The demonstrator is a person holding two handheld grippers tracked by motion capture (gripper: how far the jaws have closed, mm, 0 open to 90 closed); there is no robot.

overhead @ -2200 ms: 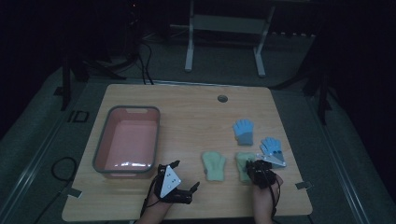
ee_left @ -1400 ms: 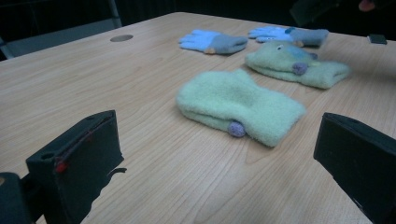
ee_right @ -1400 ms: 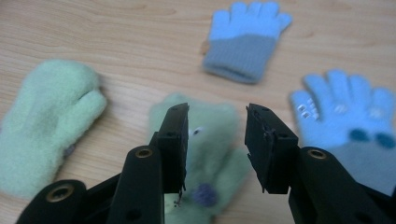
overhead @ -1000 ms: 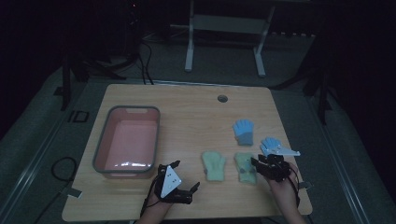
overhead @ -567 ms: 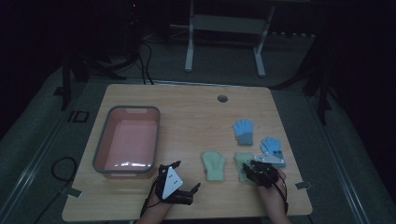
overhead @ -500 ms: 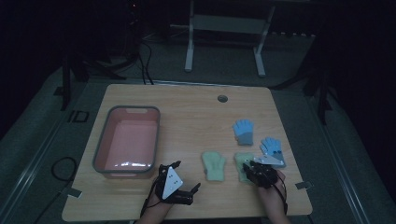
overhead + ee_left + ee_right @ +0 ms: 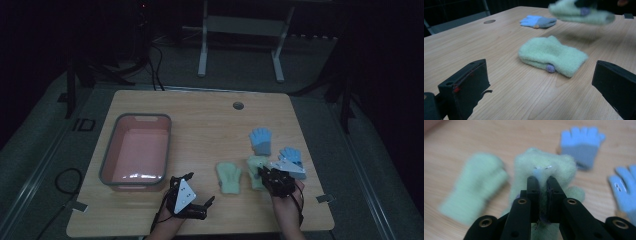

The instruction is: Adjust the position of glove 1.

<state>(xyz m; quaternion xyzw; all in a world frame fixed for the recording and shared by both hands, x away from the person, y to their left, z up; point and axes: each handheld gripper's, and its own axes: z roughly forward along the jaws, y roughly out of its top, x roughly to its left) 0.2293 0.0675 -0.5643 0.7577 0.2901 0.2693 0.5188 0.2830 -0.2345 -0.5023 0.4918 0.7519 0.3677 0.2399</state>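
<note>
— What lay across the counter (image 7: pixel 200 120), going from your left?

— A pale wooden top with a round hole (image 7: pixel 238 105) near its far edge. At its left stood the pink bin (image 7: pixel 137 152). Your left claw (image 7: pixel 202 210) rested near the front edge, its jaws spread with nothing between them. Next lay one green mitten (image 7: pixel 229 177) flat on the wood.

— And further right?

— Your right claw (image 7: pixel 541 181) had just been closing and was clenched on the second green mitten (image 7: pixel 544 166), which hung in its jaws just above the wood. Past it lay two blue gloves (image 7: pixel 261 141), one behind the other.

— The room?

— Dark, with grey floor (image 7: pixel 45 155) around the counter and a white stand (image 7: pixel 240 25) behind it.
</note>
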